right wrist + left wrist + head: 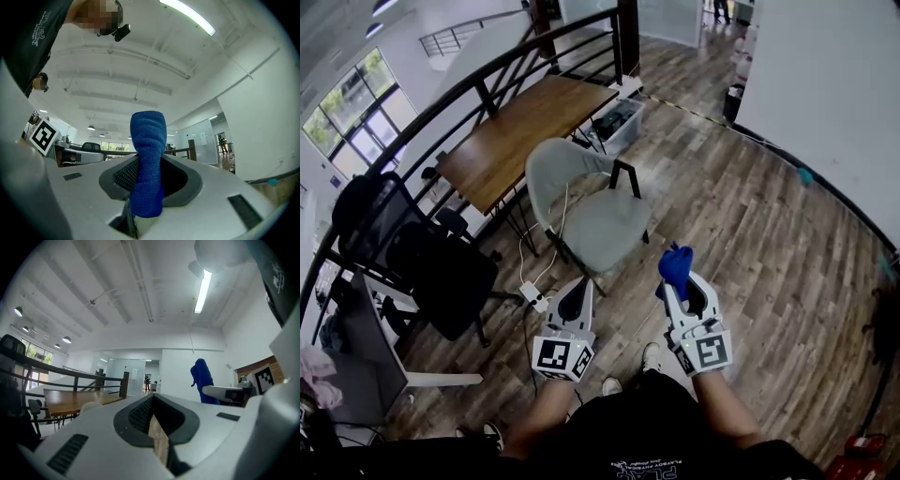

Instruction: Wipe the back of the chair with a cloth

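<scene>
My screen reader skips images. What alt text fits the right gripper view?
The right gripper is shut on a blue cloth that stands up between its jaws. Behind are a white ceiling with a strip light.

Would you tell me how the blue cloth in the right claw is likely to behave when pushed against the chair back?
The blue cloth looks soft and nappy, so it will probably flatten and fold rather than stay stiff. Bunched, it stands upright above the right claw, suggesting it is light. Its fuzzy weave likely grips, not slips.
</scene>
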`<state>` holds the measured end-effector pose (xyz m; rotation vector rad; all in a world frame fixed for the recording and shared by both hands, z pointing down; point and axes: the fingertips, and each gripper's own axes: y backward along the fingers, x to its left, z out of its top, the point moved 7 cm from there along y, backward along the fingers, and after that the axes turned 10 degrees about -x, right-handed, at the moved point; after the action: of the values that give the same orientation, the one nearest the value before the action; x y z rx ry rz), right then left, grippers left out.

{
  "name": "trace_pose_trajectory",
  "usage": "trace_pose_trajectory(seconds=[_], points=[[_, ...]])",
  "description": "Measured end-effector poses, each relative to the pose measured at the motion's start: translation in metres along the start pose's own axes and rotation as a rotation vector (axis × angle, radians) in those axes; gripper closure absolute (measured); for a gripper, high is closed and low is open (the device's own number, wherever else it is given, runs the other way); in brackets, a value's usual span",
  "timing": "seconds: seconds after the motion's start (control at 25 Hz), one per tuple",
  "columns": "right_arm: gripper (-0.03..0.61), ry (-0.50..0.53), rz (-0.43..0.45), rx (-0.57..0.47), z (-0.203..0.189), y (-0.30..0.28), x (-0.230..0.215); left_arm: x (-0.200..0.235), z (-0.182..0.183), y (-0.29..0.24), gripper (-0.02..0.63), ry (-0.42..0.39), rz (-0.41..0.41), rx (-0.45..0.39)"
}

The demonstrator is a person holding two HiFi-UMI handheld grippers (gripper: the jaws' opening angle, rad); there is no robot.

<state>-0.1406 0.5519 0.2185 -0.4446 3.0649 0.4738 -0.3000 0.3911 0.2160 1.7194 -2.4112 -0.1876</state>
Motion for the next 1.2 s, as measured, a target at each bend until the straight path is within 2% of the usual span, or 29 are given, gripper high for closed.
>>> trace_pose_trajectory(seconds=[0.12,0.48,0.92,1.2], points=[[0.456,-0.025,0.047,-0.055,-0.007,-0.018,-0.022,-0.003,-0.006,-0.024,0.611,-0.02,0.038,0.006],[0.456,-0.174,0.113,-0.043,-0.026,-0.058,-0.076,-0.01,-0.03,-0.074,0.611,-0.038,0.139,0.057],[0.456,-0.175,0.226,-0.042,-0.052,-0.112,-0.094,0.012,-0.03,-0.103,0.611,-0.065,0.224,0.04],[0.456,-0.15,0.295,0.015,-0.072,-0.165,-0.088,0.058,-0.047,-0.126,0.611,-0.034,0.302,0.001]])
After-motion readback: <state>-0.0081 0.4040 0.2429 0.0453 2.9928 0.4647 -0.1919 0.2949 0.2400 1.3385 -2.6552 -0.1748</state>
